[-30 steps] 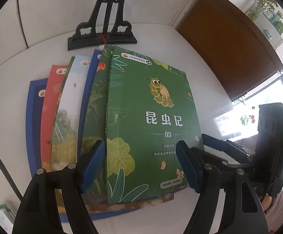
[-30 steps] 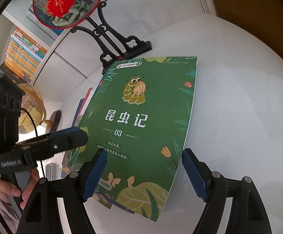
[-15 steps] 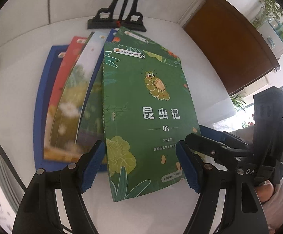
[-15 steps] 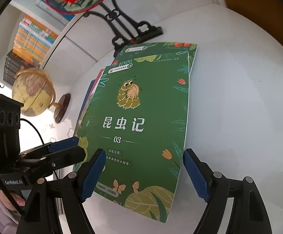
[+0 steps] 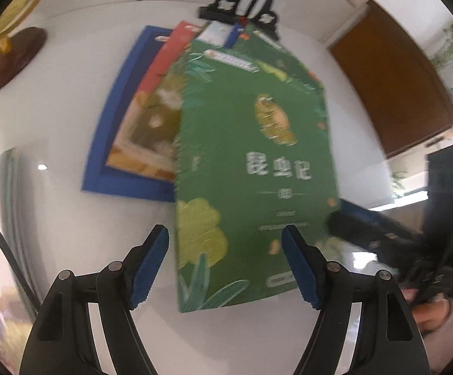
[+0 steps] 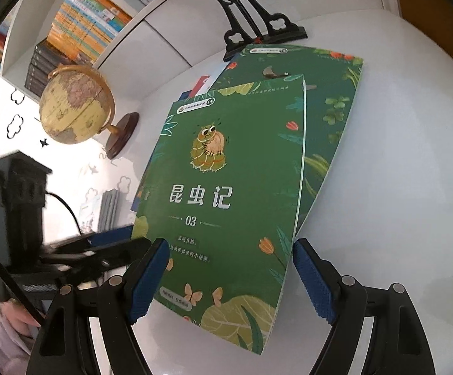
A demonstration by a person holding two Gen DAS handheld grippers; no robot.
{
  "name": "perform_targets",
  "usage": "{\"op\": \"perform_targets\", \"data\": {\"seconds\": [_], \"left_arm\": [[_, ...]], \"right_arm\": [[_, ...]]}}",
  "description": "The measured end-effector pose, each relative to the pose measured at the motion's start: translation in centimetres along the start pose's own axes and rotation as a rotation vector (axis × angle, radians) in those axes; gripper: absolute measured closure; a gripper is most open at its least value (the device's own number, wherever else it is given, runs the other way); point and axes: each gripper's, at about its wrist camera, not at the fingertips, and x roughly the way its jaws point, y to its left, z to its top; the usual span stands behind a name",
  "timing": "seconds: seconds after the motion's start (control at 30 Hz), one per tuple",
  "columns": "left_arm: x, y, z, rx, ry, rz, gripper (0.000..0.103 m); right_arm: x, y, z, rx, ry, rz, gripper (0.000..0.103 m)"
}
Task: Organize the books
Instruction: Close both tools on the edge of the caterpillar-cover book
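Both sets of tongs gape empty: left gripper [image 5: 224, 265] and right gripper [image 6: 231, 278] flank the top green book [image 6: 226, 206], fanned over the other books [image 5: 138, 109] mid-table [image 6: 414, 187]. Best squeeze the near corners evenly, sliding it square.

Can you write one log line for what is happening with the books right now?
top green book: lying on pile | left gripper: open | right gripper: open | nothing held
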Motion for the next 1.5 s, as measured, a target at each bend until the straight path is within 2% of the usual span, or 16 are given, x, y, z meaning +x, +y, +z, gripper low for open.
{"op": "perform_targets", "data": {"seconds": [0.17,0.3,0.37,0.43,0.53,0.6,0.73,0.87,0.97,1.1,1.2,1.27,1.3,1.37,1.5], "left_arm": [[1.0,0.0,-0.2,-0.012,0.019,0.023,0.031],[1.6,0.4,0.2,-0.056,0.023,0.023,0.028],[1.6,0.7,0.5,-0.095,-0.001,0.033,0.023],[1.8,0.9,0.6,-0.126,-0.006,0.038,0.01],[1.6,1.7,0.4,-0.178,-0.022,-0.002,0.003],[1.0,2.9,-0.2,-0.255,-0.074,-0.054,0.001],[0.8,4.1,0.1,-0.33,-0.107,-0.094,0.001],[1.1,3.1,0.6,-0.259,-0.079,-0.053,0.001],[1.5,2.0,0.7,-0.193,-0.07,0.008,0.001],[1.9,0.9,0.4,-0.156,-0.097,0.102,0.001],[1.9,0.8,0.3,-0.226,-0.087,0.082,0.003],[1.8,0.2,0.1,-0.259,-0.09,0.023,0.013],[1.9,-0.1,-0.1,-0.267,-0.086,0.03,0.021],[1.8,-0.9,-0.7,-0.25,-0.085,0.081,0.023],[1.5,-0.8,-1.7,-0.255,-0.092,0.088,0.029]], "right_arm": [[-0.3,-1.1,-0.3,0.03,0.012,-0.033,0.022],[0.1,-2.4,-0.4,0.082,0.031,-0.018,0.022],[0.1,-2.5,-0.5,0.092,0.012,0.003,0.022],[0.3,-2.4,-0.5,0.087,0.004,0.019,0.022],[0.5,-1.9,-0.4,0.051,-0.001,-0.007,0.022],[0.7,-1.5,-0.2,0.034,-0.002,-0.023,0.021],[1.7,-0.5,0.4,-0.024,0.049,0.004,0.013],[2.9,0.8,1.1,-0.108,0.083,-0.014,0.0],[3.4,1.4,1.1,-0.138,0.091,-0.061,0.0],[3.3,1.1,1.0,-0.124,0.068,-0.046,0.0],[3.2,0.8,1.1,-0.108,0.08,-0.006,0.0],[3.2,0.7,1.4,-0.088,0.101,0.016,0.0],[3.2,0.7,1.5,-0.087,0.111,0.03,0.002],[3.1,1.1,1.3,-0.109,0.117,0.028,0.005],[2.7,2.0,0.1,-0.179,0.122,-0.025,0.008]]}}
